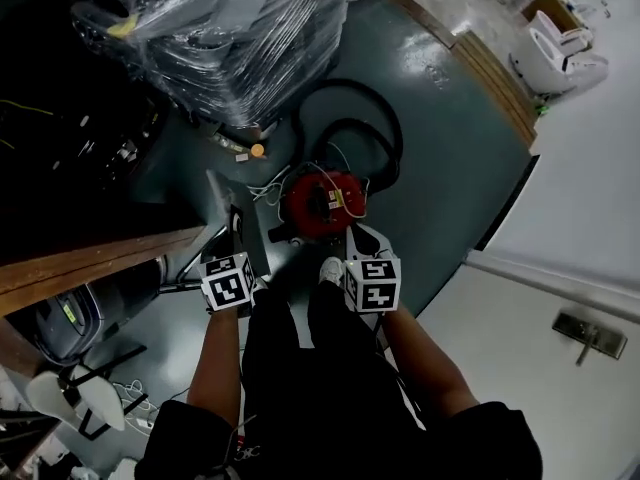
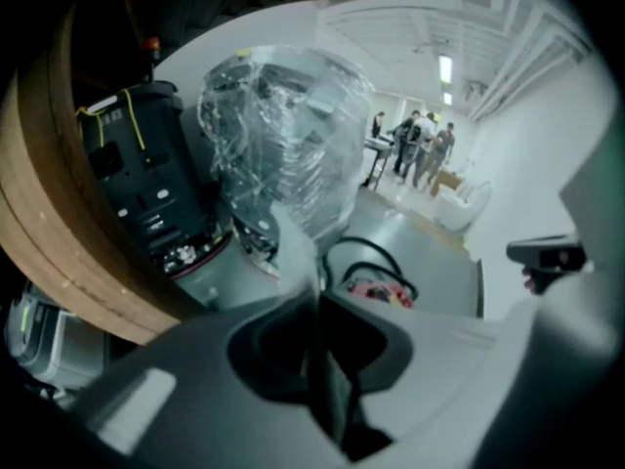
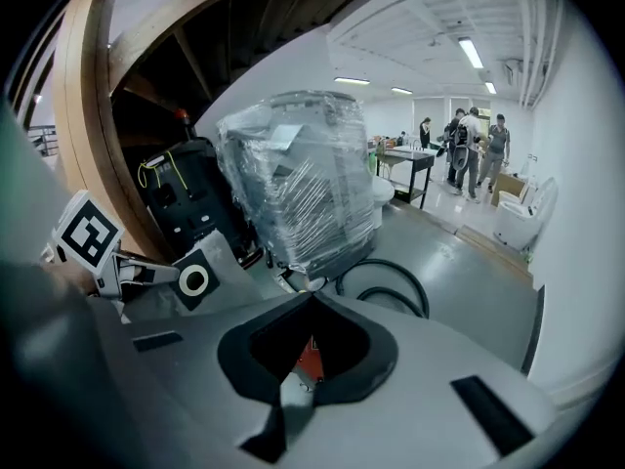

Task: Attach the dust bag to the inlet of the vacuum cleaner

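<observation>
Both forearms reach steeply down, side by side, over the grey-green floor.

Far left stands a tall stack wrapped in glossy clear film. It crowds the work area, with a curved wooden edge at near left.

The vacuum cleaner, a round red drum, sits on the floor ahead. Its black hose is looped behind it.

The dust bag is a flat grey sheet with a black square collar and a white ring. It hangs just left of the drum.

The left gripper has its jaws clamped on the bag's edge.

The right gripper has its jaws together with nothing between them.
</observation>
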`<state>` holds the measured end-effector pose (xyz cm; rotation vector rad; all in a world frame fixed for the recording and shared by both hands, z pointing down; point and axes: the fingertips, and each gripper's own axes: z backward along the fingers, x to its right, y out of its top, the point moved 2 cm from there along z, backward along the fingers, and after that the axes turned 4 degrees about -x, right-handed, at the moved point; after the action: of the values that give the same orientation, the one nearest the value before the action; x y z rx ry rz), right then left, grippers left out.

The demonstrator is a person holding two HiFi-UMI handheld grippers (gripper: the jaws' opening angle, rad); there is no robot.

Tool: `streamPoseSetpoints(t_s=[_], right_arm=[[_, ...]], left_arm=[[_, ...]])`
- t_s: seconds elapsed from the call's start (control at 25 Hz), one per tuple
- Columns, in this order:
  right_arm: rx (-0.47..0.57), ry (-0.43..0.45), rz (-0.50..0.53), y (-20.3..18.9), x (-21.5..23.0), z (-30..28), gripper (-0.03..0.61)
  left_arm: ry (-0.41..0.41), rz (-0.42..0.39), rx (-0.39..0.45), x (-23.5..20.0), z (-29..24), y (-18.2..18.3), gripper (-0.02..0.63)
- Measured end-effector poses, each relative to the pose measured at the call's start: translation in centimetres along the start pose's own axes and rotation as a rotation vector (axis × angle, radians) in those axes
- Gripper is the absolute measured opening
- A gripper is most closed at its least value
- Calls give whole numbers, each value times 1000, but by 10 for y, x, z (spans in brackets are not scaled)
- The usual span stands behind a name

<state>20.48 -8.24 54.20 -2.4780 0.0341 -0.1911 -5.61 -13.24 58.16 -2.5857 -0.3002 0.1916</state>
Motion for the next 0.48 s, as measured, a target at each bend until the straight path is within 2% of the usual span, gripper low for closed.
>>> streamPoseSetpoints(t_s=[0.24, 0.48], right_arm=[[-40, 25, 33, -32, 4, -71, -5], [-81, 1, 12, -84, 9, -138, -5]], left_arm=[[9, 31, -15, -11, -71, -61, 29], [0, 0, -52, -28, -151, -126, 31]])
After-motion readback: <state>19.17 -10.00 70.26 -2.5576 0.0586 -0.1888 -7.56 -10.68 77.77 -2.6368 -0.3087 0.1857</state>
